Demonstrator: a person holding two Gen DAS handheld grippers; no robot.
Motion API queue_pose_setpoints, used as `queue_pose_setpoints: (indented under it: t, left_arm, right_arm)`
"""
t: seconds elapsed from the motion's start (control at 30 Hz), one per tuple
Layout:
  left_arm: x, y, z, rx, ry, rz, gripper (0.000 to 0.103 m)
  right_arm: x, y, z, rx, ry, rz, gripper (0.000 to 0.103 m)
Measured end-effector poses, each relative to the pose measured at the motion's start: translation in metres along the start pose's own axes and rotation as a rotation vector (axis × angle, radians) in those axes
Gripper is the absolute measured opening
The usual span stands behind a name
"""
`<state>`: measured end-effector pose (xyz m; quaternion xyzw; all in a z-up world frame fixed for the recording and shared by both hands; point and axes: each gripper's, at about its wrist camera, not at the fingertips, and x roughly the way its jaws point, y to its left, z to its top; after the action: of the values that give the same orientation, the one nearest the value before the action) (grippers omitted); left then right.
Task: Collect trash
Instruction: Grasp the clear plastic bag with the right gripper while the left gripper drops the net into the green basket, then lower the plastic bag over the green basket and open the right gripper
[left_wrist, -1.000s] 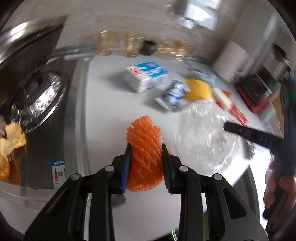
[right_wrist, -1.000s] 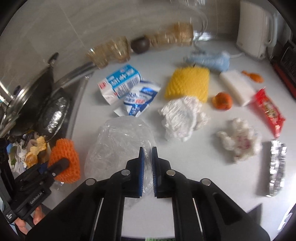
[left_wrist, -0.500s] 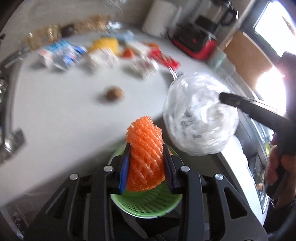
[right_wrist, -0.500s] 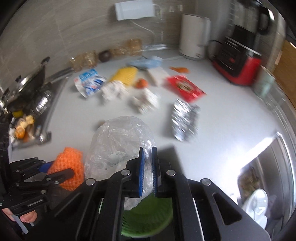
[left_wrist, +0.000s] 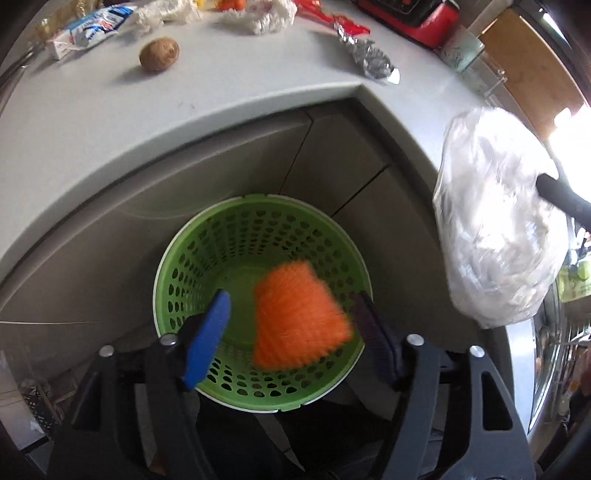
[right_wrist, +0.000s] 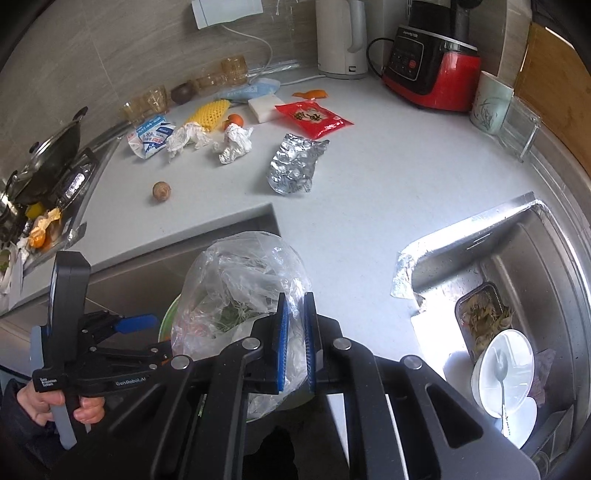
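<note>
A green perforated basket (left_wrist: 192, 258) stands on the floor below the counter edge. My left gripper (left_wrist: 291, 314) is open above it. The orange foam net (left_wrist: 299, 314) is blurred, loose between the jaws and over the basket's inside. My right gripper (right_wrist: 295, 328) is shut on a clear plastic bag (right_wrist: 240, 280), held above the basket's right side; the bag also shows in the left wrist view (left_wrist: 495, 236). The left gripper shows at the lower left of the right wrist view (right_wrist: 140, 325).
On the grey counter (right_wrist: 369, 177) lie crumpled foil (right_wrist: 295, 166), a red packet (right_wrist: 314, 118), tissue wads (right_wrist: 232, 144), a milk carton (right_wrist: 151, 136), yellow foam net (right_wrist: 210, 112) and a brown round thing (right_wrist: 161, 191). A sink (right_wrist: 517, 288) with dishes is at right. A stove with a pan (right_wrist: 51, 155) is at left.
Both grippers moved from over the counter to above the green basket. My left gripper opened and let go of the orange foam net, which drops towards the basket. The right still grips the bag.
</note>
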<state>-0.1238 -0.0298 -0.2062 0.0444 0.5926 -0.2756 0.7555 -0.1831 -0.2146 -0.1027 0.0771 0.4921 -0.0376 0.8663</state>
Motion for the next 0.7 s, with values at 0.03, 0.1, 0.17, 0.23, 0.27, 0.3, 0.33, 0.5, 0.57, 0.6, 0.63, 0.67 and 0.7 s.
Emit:
queue_pose_setpoints:
  t: [0.03,0.1,0.17,0.23,0.27,0.3,0.33,0.5,0.57,0.6,0.63,0.67,0.7]
  left_arm:
    - [-0.004,0.000,0.002,-0.006,-0.016,0.003,0.075]
    - [-0.019,0.000,0.004,-0.015,-0.064,0.020,0.078]
    - [-0.031,0.001,0.008,-0.024,-0.097,0.047,0.080]
    - [-0.047,0.004,0.013,-0.043,-0.140,0.083,0.083]
    - [-0.055,0.007,0.018,-0.059,-0.170,0.105,0.085]
    - [-0.064,0.010,0.019,-0.069,-0.191,0.126,0.088]
    - [-0.072,0.013,0.020,-0.079,-0.213,0.147,0.089]
    - [-0.113,0.031,0.020,-0.133,-0.308,0.224,0.095]
    - [-0.120,0.038,0.021,-0.153,-0.322,0.228,0.095]
    - [-0.123,0.042,0.021,-0.163,-0.327,0.227,0.095]
    - [-0.125,0.044,0.021,-0.172,-0.331,0.223,0.095]
    - [-0.126,0.047,0.021,-0.182,-0.334,0.219,0.095]
    - [-0.126,0.048,0.022,-0.187,-0.336,0.216,0.095]
  right_arm:
    - [0.000,-0.001,-0.001,-0.003,0.000,0.007,0.010]
    - [0.000,-0.001,-0.002,-0.010,0.001,0.018,0.011]
    - [0.001,0.002,-0.003,-0.024,0.003,0.032,0.011]
    - [0.004,0.006,-0.004,-0.043,0.008,0.048,0.011]
    - [0.005,0.010,-0.006,-0.060,0.012,0.056,0.011]
    - [0.006,0.012,-0.007,-0.071,0.014,0.060,0.011]
    - [0.008,0.017,-0.009,-0.087,0.016,0.066,0.011]
    - [0.017,0.035,-0.015,-0.137,0.040,0.109,0.016]
    - [0.019,0.041,-0.016,-0.154,0.045,0.120,0.051]
    - [0.019,0.044,-0.016,-0.161,0.039,0.119,0.063]
    - [0.017,0.047,-0.016,-0.167,0.023,0.113,0.078]
    - [0.014,0.049,-0.014,-0.176,0.007,0.111,0.082]
    - [0.013,0.051,-0.013,-0.180,0.003,0.115,0.082]
